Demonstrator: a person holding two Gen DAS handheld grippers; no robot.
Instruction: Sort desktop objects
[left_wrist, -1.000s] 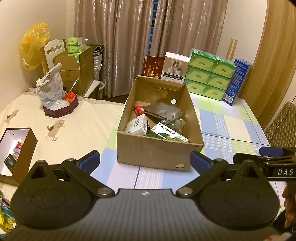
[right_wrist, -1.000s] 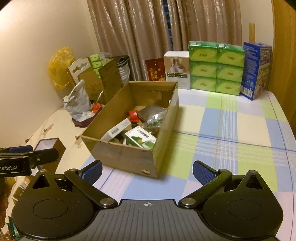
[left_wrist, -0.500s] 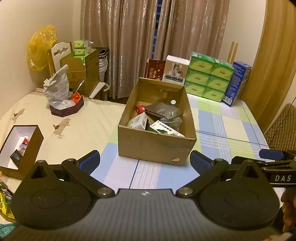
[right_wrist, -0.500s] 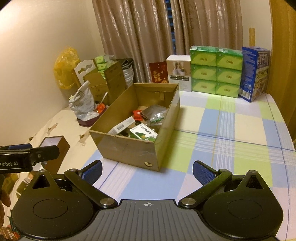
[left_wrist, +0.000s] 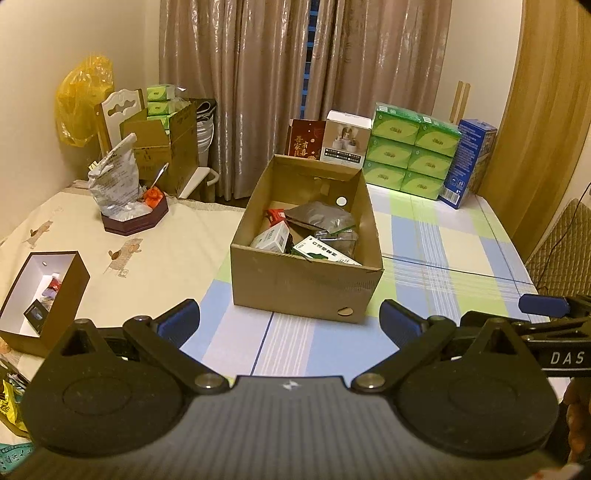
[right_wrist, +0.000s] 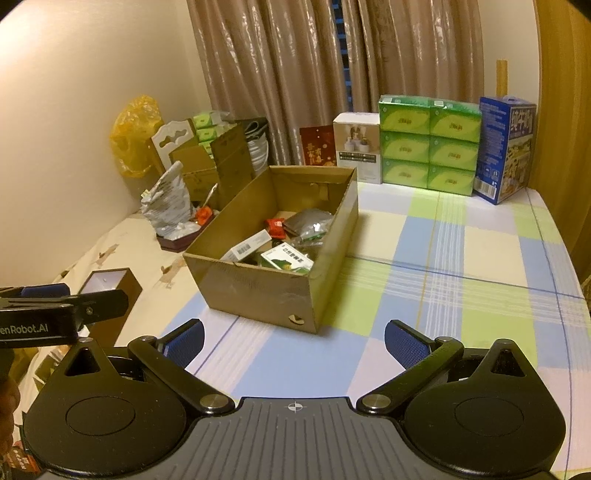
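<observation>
You've drawn both grippers back, so the cardboard box (left_wrist: 306, 280) now sits farther off on the checked tablecloth (right_wrist: 443, 258). Your left gripper (left_wrist: 290, 321) and right gripper (right_wrist: 293, 338) gape wide, holding nothing. The box holds small cartons, a red packet and a grey pouch (left_wrist: 321, 216); far left, a small brown box (left_wrist: 40, 295) holds oddments.

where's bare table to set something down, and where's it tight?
Free: the checked cloth right of the cardboard box, up to the green tissue packs and blue carton; also the strip between the box and both open grippers, left, right. Crowded: the box itself and the left edge by the small brown box.
</observation>
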